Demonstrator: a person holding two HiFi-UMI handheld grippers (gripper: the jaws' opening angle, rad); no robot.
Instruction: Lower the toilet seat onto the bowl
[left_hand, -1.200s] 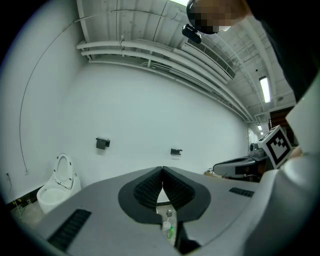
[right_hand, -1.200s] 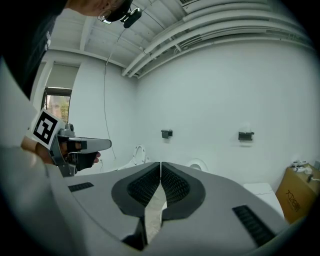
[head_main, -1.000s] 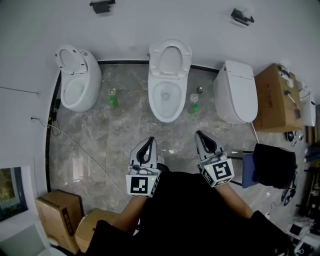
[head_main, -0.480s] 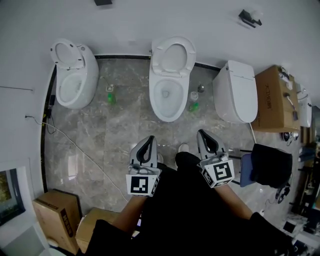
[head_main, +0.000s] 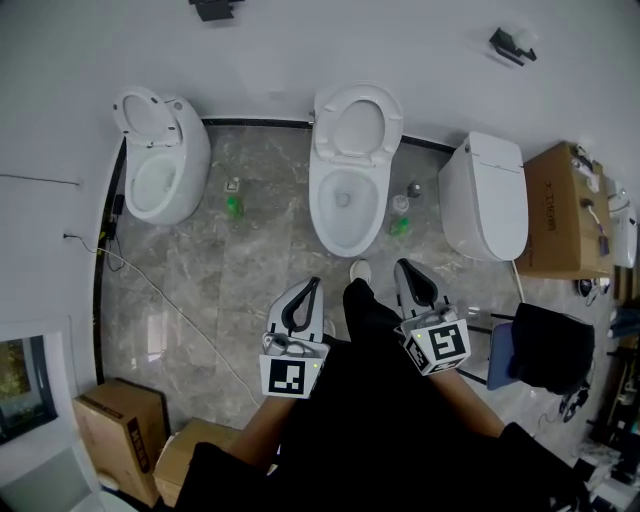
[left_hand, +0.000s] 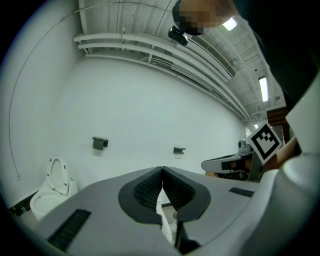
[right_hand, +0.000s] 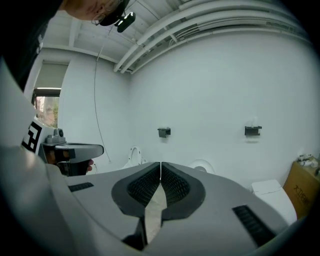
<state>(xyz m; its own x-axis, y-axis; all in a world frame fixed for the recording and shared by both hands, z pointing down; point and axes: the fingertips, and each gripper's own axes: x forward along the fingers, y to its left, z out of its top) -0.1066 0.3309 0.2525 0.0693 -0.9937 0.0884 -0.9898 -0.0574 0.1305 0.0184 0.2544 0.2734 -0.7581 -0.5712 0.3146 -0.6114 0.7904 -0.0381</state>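
Observation:
The middle white toilet (head_main: 345, 205) stands against the wall with its seat (head_main: 358, 125) raised upright; the top of that seat (right_hand: 202, 166) peeks over the jaws in the right gripper view. My left gripper (head_main: 312, 284) and right gripper (head_main: 401, 266) hover side by side over the floor, a good step short of the bowl. Both are shut with nothing between the pads. In the left gripper view my left gripper (left_hand: 161, 170) points at the wall, and my right gripper (right_hand: 160, 164) does the same in its own view.
A left toilet (head_main: 160, 170) has its seat up and a right toilet (head_main: 485, 195) has its lid down. Green bottles (head_main: 232, 206) stand between them. My shoe (head_main: 360, 270) is forward between the grippers. Cardboard boxes (head_main: 560, 210) and a black chair (head_main: 548, 345) stand at the right; a cable (head_main: 150, 290) crosses the floor at left.
The leg and shoe have stepped forward between the grippers, and the middle toilet has come nearer. Both grippers stay shut and level.

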